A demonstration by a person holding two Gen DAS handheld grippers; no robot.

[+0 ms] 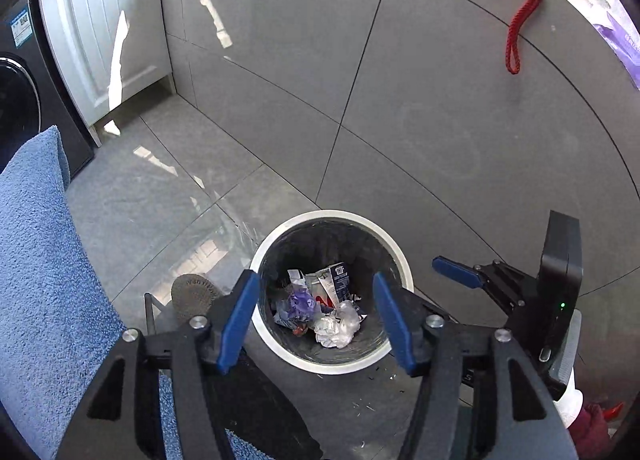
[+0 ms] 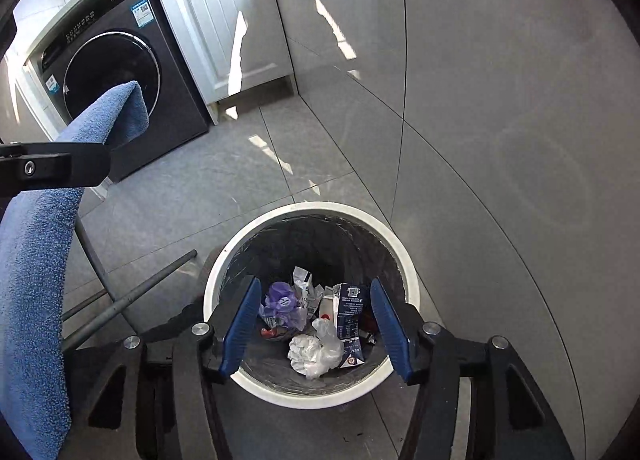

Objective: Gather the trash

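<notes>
A round bin with a white rim [image 1: 328, 216] and a dark liner stands on the grey floor by the wall. In it lie a purple wrapper [image 1: 300, 302], crumpled white plastic [image 1: 338, 326] and a blue carton [image 1: 338, 280]. My left gripper [image 1: 316, 322] hangs open above the bin, nothing between its blue pads. In the right wrist view the same bin rim [image 2: 320, 206] holds the purple wrapper [image 2: 282, 302], white plastic [image 2: 314, 352] and carton [image 2: 350, 316]. My right gripper [image 2: 316, 328] is open over it, also empty. Its blue finger [image 1: 456, 272] shows to the right of the bin.
A blue towel [image 2: 32, 280] hangs on a metal rack [image 2: 132, 292] left of the bin. Behind it stand a dark washing machine [image 2: 116, 80] and a white cabinet [image 2: 224, 20]. A red cord [image 1: 516, 32] hangs on the grey tiled wall. A round drain cover [image 1: 196, 292] sits on the floor.
</notes>
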